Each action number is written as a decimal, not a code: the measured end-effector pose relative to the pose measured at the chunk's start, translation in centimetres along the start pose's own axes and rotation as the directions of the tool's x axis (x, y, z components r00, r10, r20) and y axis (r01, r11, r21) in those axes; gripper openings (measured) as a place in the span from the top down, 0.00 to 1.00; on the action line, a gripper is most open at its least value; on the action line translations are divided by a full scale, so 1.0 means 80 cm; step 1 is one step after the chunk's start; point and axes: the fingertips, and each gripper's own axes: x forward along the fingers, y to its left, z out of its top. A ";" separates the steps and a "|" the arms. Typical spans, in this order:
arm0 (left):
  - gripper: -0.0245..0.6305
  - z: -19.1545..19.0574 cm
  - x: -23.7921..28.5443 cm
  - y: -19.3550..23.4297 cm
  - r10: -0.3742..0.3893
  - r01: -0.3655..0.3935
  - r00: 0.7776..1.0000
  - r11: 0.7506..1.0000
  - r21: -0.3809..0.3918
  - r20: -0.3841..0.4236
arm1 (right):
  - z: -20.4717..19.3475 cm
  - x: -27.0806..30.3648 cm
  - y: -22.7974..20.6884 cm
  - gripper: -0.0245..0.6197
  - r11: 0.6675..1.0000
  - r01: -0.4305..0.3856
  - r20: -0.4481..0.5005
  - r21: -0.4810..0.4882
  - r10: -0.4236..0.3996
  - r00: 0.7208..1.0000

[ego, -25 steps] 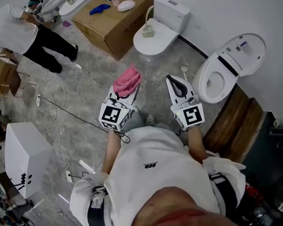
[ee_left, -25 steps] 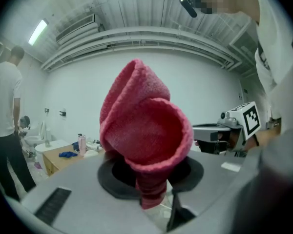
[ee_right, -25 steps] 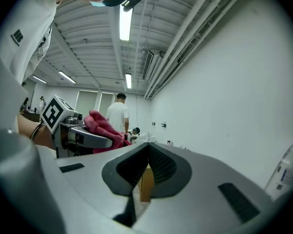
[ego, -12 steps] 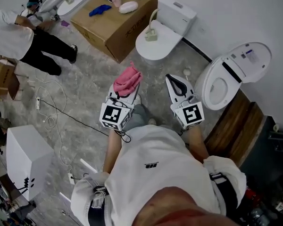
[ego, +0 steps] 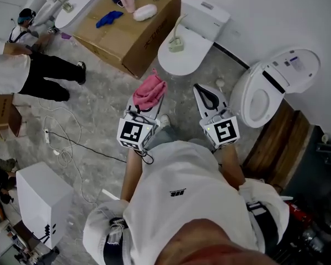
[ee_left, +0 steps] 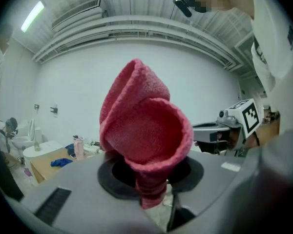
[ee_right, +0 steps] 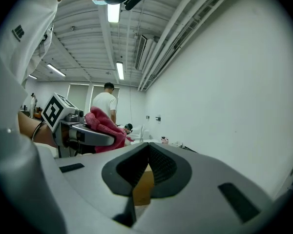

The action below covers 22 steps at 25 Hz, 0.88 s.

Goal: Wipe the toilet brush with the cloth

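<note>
Left tool clamps the soft, light cloth; right tool is closed, empty. Brush, I think, stands on the toilet lid ahead, so grab its stiff handle.

Looked like a bare test room, not a home. Held a closed toilet, an open toilet, a cardboard box and loose cables on stone floor.
</note>
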 end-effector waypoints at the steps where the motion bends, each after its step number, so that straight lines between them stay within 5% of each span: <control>1: 0.77 0.000 0.007 0.010 -0.009 0.009 1.000 1.000 0.002 -0.001 | -0.001 0.011 -0.003 0.97 1.000 0.008 -0.004 0.002 -0.008 1.000; 22: 0.77 -0.032 0.149 0.165 -0.159 0.160 0.986 0.987 0.016 -0.048 | -0.044 0.176 -0.075 0.97 0.991 0.127 -0.061 0.046 -0.124 0.990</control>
